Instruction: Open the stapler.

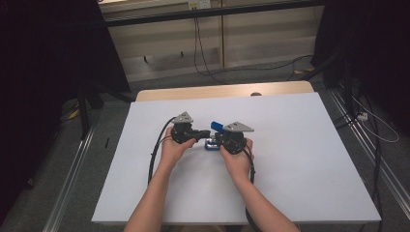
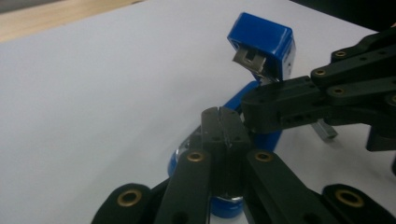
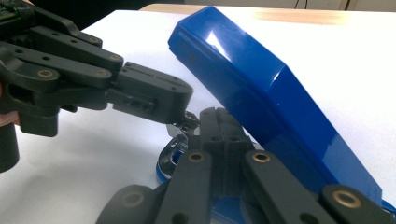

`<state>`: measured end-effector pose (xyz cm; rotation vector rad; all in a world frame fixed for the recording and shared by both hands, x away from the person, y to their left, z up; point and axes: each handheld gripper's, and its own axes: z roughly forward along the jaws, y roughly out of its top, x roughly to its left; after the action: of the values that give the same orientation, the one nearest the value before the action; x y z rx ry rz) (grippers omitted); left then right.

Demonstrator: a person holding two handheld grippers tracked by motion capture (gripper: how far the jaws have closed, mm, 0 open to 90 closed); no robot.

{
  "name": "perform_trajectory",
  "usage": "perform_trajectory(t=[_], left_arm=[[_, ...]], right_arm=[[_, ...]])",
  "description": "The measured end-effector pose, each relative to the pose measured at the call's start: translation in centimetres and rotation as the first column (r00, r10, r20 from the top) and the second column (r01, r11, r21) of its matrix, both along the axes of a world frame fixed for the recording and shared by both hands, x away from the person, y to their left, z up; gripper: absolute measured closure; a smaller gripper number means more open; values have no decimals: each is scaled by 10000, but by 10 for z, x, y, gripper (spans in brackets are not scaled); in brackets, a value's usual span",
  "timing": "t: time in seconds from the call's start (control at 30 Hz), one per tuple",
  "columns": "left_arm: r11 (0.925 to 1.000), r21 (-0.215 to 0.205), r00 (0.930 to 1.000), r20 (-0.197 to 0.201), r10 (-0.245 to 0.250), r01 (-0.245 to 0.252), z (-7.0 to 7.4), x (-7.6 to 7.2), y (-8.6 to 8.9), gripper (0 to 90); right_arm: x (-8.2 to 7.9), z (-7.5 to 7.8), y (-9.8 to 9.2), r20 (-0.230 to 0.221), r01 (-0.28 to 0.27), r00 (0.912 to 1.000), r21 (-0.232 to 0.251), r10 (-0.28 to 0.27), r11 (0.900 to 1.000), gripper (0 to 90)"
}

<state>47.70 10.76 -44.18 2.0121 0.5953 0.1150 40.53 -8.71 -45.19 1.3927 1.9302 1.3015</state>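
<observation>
A blue stapler (image 1: 216, 126) lies mid-table with its lid (image 3: 261, 102) swung up and open, its metal underside (image 2: 250, 59) exposed. My left gripper (image 2: 220, 114) has its jaws pressed together over the stapler's blue base (image 2: 224, 209). It reaches in from the left (image 3: 183, 112), its tip against a shiny metal part (image 3: 176, 144) of the base. My right gripper (image 3: 219, 116) is also shut, just under the raised lid. It comes in from the right (image 2: 250, 109), its tip by the hinge. Whether either tip pinches metal I cannot tell.
The white table top (image 1: 300, 145) spreads wide around the hands. A wooden strip (image 1: 217, 91) runs along its far edge. Black cables (image 1: 155, 150) trail from both grippers toward the person. Dark curtains and stands flank the table.
</observation>
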Motion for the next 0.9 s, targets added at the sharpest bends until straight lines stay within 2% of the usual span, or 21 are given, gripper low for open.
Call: perform_trajectory(t=[0.03, 0.07, 0.13, 0.17, 0.23, 0.33, 0.63, 0.73, 0.9], left_arm=[[9999, -123, 10000, 39, 39, -39, 0, 0, -2, 900], [10000, -76, 10000, -11, -4, 4, 0, 0, -3, 900], [9996, 232, 9999, -30, -140, 140, -3, 0, -5, 900], [9999, 45, 9997, -234, -92, 93, -5, -1, -6, 900], [10000, 38, 9994, -336, -32, 33, -5, -1, -6, 900], [9993, 360, 9996, -280, 48, -38, -4, -3, -7, 900], [9964, 839, 9998, -146, 112, -100, -8, -5, -10, 900], [9964, 842, 9998, -105, 145, -136, -8, -6, -11, 900], [9963, 851, 9999, -52, 148, -143, -8, -6, -11, 900]], right_arm=[[0, 0, 0, -21, -26, 10000, -20, 26, 10000, 900], [0, -1, 0, -12, -37, 10000, -72, 37, 10000, 900], [0, -1, 0, 12, -23, 10000, -97, 23, 10000, 900], [0, -2, 0, -5, -13, 10000, -85, 13, 10000, 900], [0, -2, 0, 4, 28, 10000, -173, -28, 9998, 900], [-2, 0, 1, 136, 244, 9996, -479, -238, 9986, 900], [-5, 8, -6, 424, 965, 9946, -285, -953, 9949, 900], [-8, 10, -8, 606, 1236, 9908, -429, -1209, 9914, 900], [-8, 12, -15, 595, 1233, 9910, -600, -1198, 9906, 900]])
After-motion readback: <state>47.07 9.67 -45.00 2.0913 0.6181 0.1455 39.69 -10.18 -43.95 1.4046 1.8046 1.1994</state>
